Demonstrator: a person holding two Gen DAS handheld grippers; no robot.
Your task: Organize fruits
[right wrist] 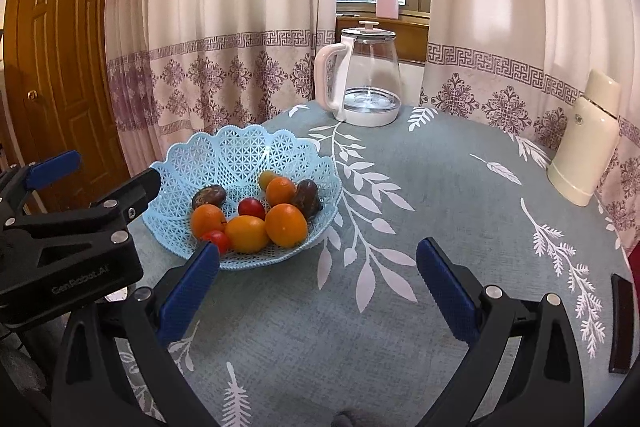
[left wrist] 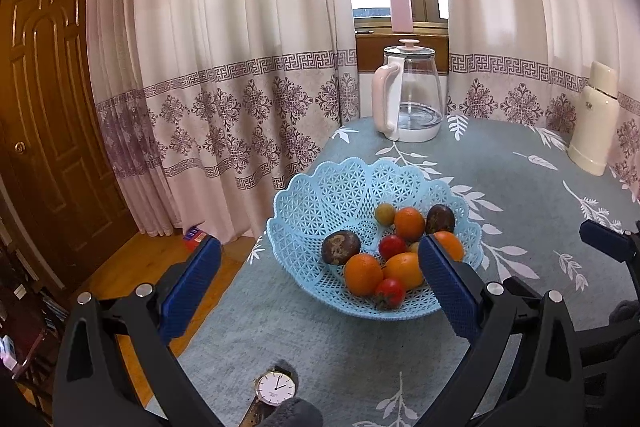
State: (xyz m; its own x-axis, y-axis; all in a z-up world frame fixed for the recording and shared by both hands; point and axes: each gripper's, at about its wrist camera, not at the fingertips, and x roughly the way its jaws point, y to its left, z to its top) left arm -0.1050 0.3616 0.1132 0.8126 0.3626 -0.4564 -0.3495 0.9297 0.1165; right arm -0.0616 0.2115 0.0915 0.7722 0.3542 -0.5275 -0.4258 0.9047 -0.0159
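A pale blue lattice basket [left wrist: 320, 195] [right wrist: 240, 151] stands near the left edge of the teal tablecloth. It holds several oranges [left wrist: 363, 274] [right wrist: 286, 225], two red tomatoes [left wrist: 392, 247] [right wrist: 251, 207], two dark brown fruits [left wrist: 341, 247] [right wrist: 209, 195] and a small yellow-green fruit [left wrist: 385, 213]. My left gripper [left wrist: 320, 251] hovers open in front of the basket with nothing between its fingers; its right pad hides part of one orange. My right gripper [right wrist: 318, 253] is open over bare cloth, just right of the basket.
A glass kettle [left wrist: 412, 95] [right wrist: 368, 75] stands at the table's back. At the right rear is a cream thermos [left wrist: 594, 119] [right wrist: 584, 147]. A wristwatch [left wrist: 276, 389] lies near the front edge. A dark flat object [right wrist: 622, 323] lies far right. The table drops off left to the wooden floor.
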